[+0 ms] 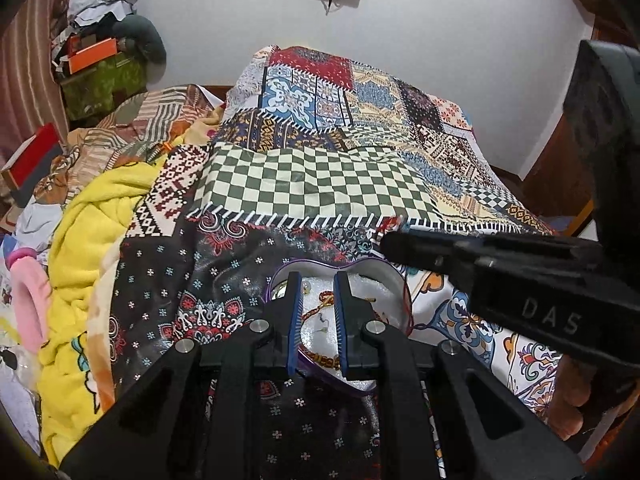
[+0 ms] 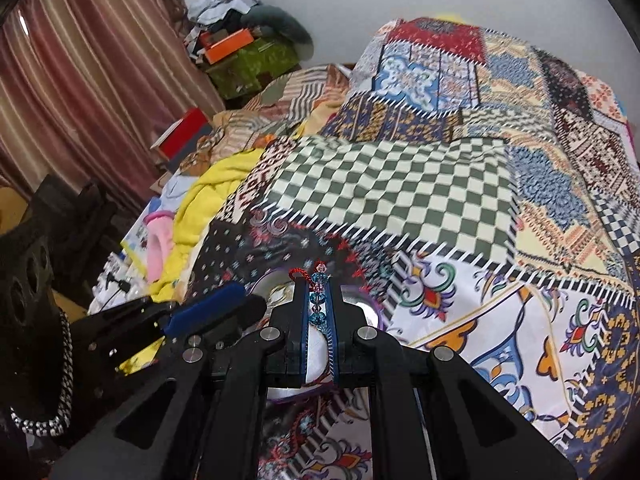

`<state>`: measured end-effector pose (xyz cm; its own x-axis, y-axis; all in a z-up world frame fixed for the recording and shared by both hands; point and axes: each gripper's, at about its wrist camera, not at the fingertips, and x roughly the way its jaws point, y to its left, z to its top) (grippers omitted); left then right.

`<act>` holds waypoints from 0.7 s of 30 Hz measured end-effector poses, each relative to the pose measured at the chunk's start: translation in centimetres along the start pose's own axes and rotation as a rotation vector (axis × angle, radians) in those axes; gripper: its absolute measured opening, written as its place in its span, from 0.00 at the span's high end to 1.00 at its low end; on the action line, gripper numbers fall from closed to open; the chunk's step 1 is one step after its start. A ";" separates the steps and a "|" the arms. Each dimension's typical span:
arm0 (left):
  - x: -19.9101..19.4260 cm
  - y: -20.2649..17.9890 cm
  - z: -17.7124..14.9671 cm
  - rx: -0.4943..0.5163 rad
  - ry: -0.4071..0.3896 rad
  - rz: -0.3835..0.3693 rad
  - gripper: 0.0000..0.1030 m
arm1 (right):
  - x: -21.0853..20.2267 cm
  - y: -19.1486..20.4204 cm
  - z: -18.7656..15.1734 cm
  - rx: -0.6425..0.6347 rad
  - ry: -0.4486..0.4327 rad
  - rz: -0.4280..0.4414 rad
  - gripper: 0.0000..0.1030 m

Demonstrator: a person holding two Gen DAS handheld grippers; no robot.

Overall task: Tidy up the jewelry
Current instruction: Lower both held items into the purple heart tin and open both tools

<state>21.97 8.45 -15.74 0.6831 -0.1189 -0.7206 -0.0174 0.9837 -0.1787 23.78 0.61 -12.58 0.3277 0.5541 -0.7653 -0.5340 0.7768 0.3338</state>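
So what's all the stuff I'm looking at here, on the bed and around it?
Heart-shaped box: one, purple rim, white lining, on the bedspread.
Gold chain: one, inside the box.
Beaded bracelet: one, blue and pink beads, red cord, clamped in the right tool.
Patchwork bedspread: one, multicoloured.
Yellow blanket: one, left of the bed.
Curtain: one, striped pinkish-brown.
Left tool: black, blue pads, open over the box.
Right tool: black, shut.

Bed under a patchwork cover (image 1: pixel 320 184) — purple heart-shaped tin (image 1: pixel 394 280) near the front edge, yellow blanket (image 1: pixel 80 248) bunched at left.
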 end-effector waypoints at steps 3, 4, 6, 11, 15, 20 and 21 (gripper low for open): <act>-0.7 0.0 0.2 0.004 -0.011 0.014 0.84 | 0.0 0.0 -0.1 0.010 0.016 -0.001 0.93; -0.9 0.0 0.3 0.004 -0.015 0.019 0.78 | -0.1 0.0 -0.1 0.012 0.019 -0.002 0.93; -1.4 0.2 0.3 0.003 -0.028 0.028 0.71 | -0.2 0.0 -0.1 0.020 0.029 0.004 0.90; -2.9 0.7 0.7 -0.010 -0.055 0.041 0.70 | -1.3 0.1 0.1 0.029 0.019 0.009 0.82; -4.1 0.7 0.9 -0.014 -0.074 0.046 0.70 | -3.0 0.4 0.1 0.019 -0.016 -0.005 0.82; -5.9 -0.2 1.2 0.003 -0.103 0.043 0.70 | -5.7 0.6 0.1 -0.008 -0.078 -0.056 0.82; -6.1 -0.4 1.2 0.005 -0.107 0.042 0.68 | -6.3 0.6 -0.1 -0.015 -0.091 -0.072 0.82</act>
<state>18.69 8.96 -10.49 0.7559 -0.0627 -0.6517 -0.0443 0.9882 -0.1465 21.34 -2.43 -7.56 0.4347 0.5226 -0.7335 -0.5180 0.8113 0.2711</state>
